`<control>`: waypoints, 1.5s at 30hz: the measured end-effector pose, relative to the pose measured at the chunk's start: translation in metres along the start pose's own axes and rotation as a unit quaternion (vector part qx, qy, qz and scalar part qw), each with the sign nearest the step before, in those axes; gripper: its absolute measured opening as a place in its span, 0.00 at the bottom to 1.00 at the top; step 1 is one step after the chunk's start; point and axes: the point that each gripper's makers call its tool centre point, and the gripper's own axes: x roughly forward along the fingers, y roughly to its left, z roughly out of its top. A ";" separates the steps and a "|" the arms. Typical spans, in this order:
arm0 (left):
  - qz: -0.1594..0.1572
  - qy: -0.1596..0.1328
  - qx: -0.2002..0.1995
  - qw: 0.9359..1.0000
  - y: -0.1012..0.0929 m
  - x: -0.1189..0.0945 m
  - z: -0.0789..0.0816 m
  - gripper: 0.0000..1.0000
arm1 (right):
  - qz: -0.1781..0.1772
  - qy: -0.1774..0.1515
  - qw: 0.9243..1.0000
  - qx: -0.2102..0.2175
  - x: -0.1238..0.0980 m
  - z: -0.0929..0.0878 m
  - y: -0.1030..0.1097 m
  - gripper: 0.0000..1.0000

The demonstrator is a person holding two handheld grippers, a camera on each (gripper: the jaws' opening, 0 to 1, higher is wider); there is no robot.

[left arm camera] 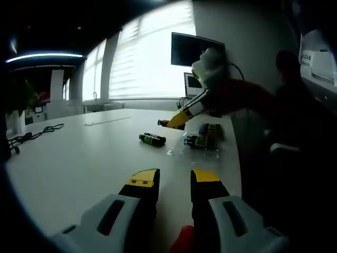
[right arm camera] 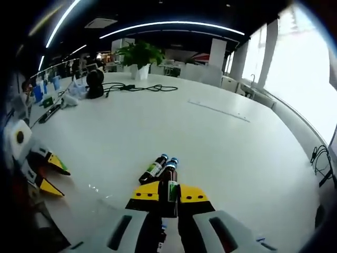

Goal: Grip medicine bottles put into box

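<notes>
In the right gripper view my right gripper [right arm camera: 168, 194] is shut on a brown medicine bottle [right arm camera: 170, 184] with a blue cap, held just above the white table [right arm camera: 221, 142]. A second bottle [right arm camera: 153, 169] lies on the table just left of it. The left gripper view shows that lying bottle [left arm camera: 152, 139], the right gripper [left arm camera: 175, 121] holding its bottle [left arm camera: 164, 123], and a clear box [left arm camera: 203, 138] with several bottles inside. My left gripper [left arm camera: 175, 179] hangs open and empty over the near table, well short of the bottles. It also appears open at the left edge, the left gripper [right arm camera: 53, 177].
A black cable [left arm camera: 36, 133] lies at the table's left side. A monitor [left arm camera: 192, 49] hangs on the far wall. A potted plant [right arm camera: 139, 55], black cables [right arm camera: 138, 87] and small items [right arm camera: 48, 100] sit at the table's far end. A person's red sleeve [left arm camera: 247, 97] reaches over the box.
</notes>
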 end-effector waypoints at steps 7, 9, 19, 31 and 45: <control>0.001 0.000 0.000 1.000 0.001 0.000 0.000 0.18 | 0.017 -0.001 1.000 -0.002 -0.017 -0.006 0.017 0.06; 0.001 0.000 0.000 1.000 0.001 0.000 0.000 0.18 | 0.021 0.002 1.000 0.001 -0.022 -0.010 0.021 0.06; 0.000 -0.003 -0.001 1.000 0.001 -0.001 0.001 0.18 | 0.042 0.021 0.999 0.027 -0.035 -0.035 0.041 0.06; 0.002 0.000 0.001 1.000 0.001 -0.001 0.000 0.18 | 0.051 0.017 0.997 0.047 -0.040 -0.038 0.062 0.07; 0.002 -0.003 -0.001 1.000 0.001 -0.001 0.001 0.18 | 0.036 0.017 0.999 0.028 -0.036 -0.043 0.065 0.07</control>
